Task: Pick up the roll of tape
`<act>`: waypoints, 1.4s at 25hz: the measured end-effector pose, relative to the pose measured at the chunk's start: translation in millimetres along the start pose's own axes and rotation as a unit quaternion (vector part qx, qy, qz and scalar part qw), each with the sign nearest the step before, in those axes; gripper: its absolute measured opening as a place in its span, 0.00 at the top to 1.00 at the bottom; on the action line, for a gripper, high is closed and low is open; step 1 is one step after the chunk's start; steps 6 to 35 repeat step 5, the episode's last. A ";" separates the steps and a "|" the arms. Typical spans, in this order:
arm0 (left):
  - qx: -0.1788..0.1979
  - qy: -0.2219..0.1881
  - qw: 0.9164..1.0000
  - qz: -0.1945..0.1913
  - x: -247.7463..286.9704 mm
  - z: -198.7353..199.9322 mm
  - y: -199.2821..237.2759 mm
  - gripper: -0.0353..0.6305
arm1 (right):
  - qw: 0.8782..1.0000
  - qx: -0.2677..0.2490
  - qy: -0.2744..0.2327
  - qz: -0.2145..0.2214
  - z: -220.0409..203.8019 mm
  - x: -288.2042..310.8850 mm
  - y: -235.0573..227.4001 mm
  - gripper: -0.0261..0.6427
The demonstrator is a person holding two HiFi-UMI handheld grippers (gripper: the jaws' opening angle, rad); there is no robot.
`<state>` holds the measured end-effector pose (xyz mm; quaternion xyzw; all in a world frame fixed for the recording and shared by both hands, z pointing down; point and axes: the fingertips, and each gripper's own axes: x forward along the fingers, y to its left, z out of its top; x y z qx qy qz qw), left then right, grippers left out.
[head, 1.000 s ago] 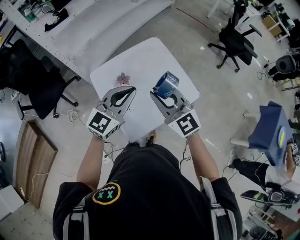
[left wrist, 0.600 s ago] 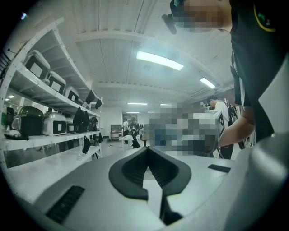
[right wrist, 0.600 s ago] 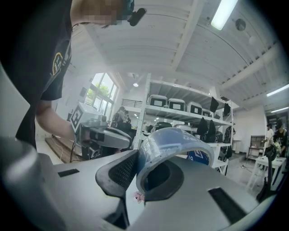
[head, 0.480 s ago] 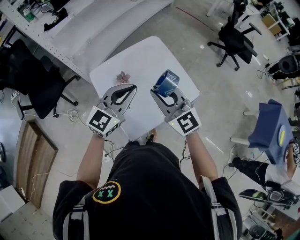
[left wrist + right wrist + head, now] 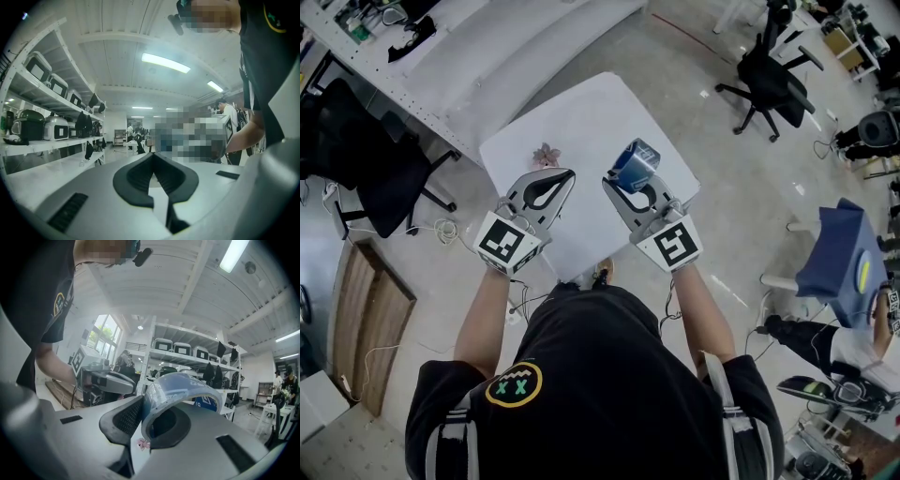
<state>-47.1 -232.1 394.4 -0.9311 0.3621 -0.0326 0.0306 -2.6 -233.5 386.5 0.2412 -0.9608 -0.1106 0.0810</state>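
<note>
The white bench lies below both hands. The left tool hangs above the bench's near edge, left of the middle, its jaws together with nothing between them. The right tool is above the near right part of the bench, its jaws nearly closed and pinching the wall of the roll of tape. In the right gripper view the blue roll stands up out of the grip, and it looks clear of the bench. A small pink flower-shaped thing lies towards the bench's left edge.

Over the last second almost nothing has changed: both tools have kept their places and the roll sits in the same grip. The pick-up seems done and the hold steady.
</note>
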 end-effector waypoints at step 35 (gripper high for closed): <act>0.000 0.000 1.000 0.001 -0.5 0.5 1.0 0.92 | 1.000 -0.004 0.000 0.000 0.8 0.3 -0.6 0.87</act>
